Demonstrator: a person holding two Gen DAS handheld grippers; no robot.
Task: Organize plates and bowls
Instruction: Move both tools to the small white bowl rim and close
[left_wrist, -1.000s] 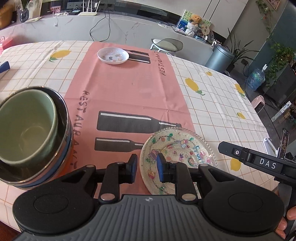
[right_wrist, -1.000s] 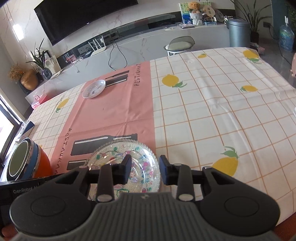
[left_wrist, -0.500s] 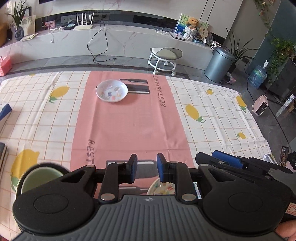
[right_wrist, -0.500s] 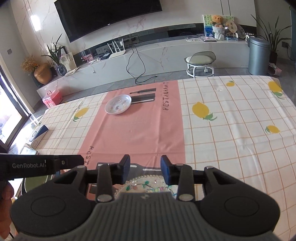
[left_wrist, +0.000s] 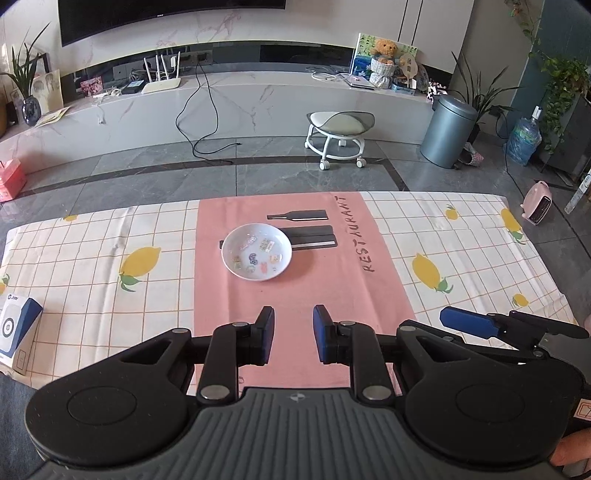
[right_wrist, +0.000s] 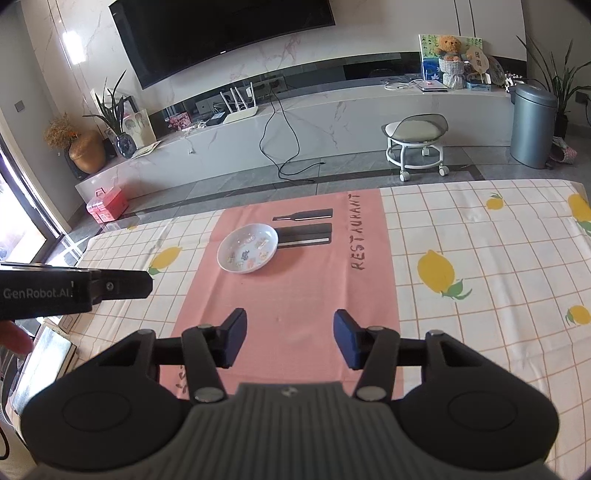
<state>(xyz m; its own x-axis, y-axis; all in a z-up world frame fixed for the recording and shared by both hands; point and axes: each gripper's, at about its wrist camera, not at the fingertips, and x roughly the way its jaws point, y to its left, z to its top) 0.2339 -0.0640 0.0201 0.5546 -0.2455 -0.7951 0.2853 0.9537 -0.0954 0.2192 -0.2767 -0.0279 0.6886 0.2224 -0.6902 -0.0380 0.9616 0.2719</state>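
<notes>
Our left gripper (left_wrist: 293, 334) – jaws narrow, nothing between them. White plate (left_wrist: 256, 252) sits mid-table on the pink runner (left_wrist: 295, 295), toward the far edge. Our right gripper (right_wrist: 290, 338) – jaws opening, empty.

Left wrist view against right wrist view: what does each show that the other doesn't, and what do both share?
Only the left wrist view shows the blue-and-white cardboard box at the table's edge and the pink heater on the floor. Only the right wrist view shows the round brass vase and red box. Both share the small white patterned dish on the pink cloth strip, and both grippers, left and right, holding nothing; the right's jaws are opening.
</notes>
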